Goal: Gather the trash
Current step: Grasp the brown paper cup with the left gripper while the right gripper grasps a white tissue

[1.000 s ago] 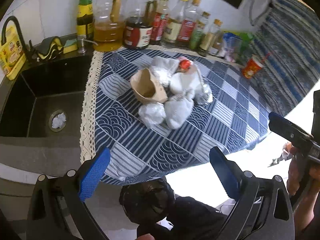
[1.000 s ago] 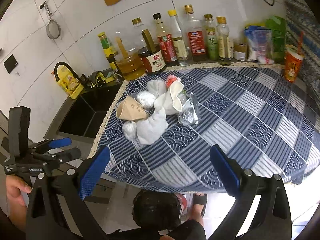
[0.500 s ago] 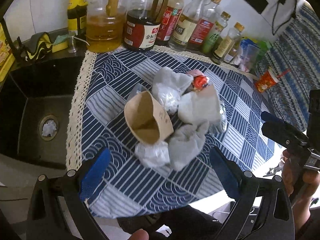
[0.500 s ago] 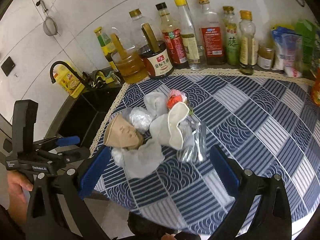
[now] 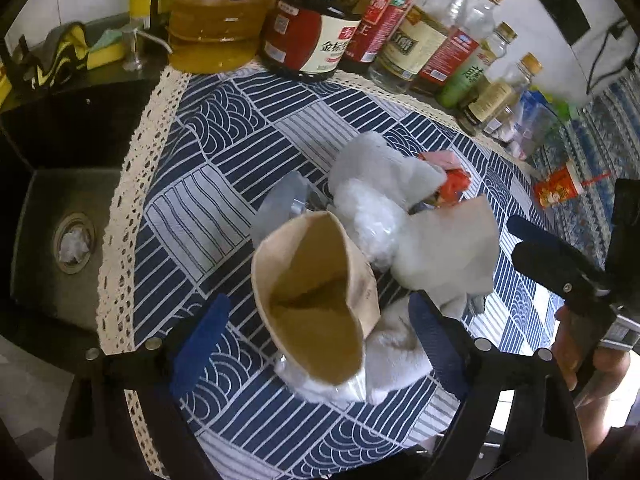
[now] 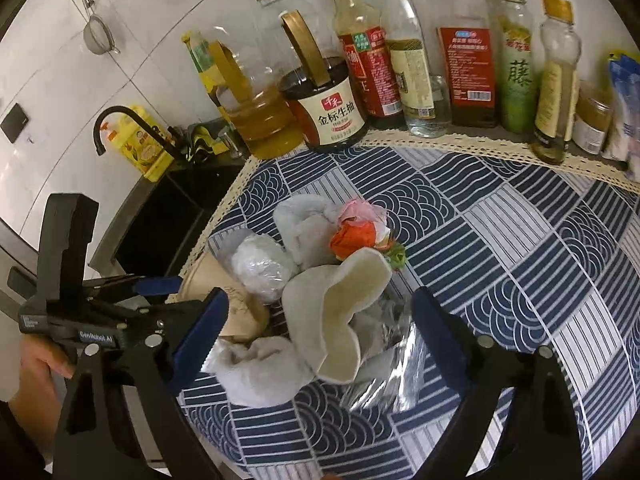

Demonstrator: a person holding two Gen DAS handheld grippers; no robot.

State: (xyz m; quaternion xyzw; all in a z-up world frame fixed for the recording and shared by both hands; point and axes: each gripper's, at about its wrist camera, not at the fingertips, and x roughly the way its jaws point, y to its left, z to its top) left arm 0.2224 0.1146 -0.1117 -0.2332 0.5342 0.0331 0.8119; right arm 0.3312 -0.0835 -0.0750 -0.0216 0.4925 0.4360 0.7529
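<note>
With its jaws wide, the left gripper point(image 5: 316, 328) straddled the paper bag point(image 5: 316, 304); closing squarely across the bag's rim would have suited, while the right gripper point(image 6: 320, 328) gaped wide over the pile.

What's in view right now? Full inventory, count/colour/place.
Open brown paper bag: 1, tan, front of trash pile, between the left gripper's fingers.
Crumpled white paper wads: several, white-grey, mid-cloth pile.
Orange-red crumpled wrapper: 1, back of pile.
Clear shiny plastic wrapper: 1, silvery, right of pile.
Blue-and-white patterned tablecloth: 1, lace-edged, under everything.
Condiment bottles: a row, mixed, along wall.
Dark soy sauce jug: 1, white label, back left.
Yellow oil jug: 1, beside it.
Black sink: 1, left of cloth.
Red paper cup: 1, far right.
Left gripper: black, blue pads, open.
Right gripper: same, open over pile.
</note>
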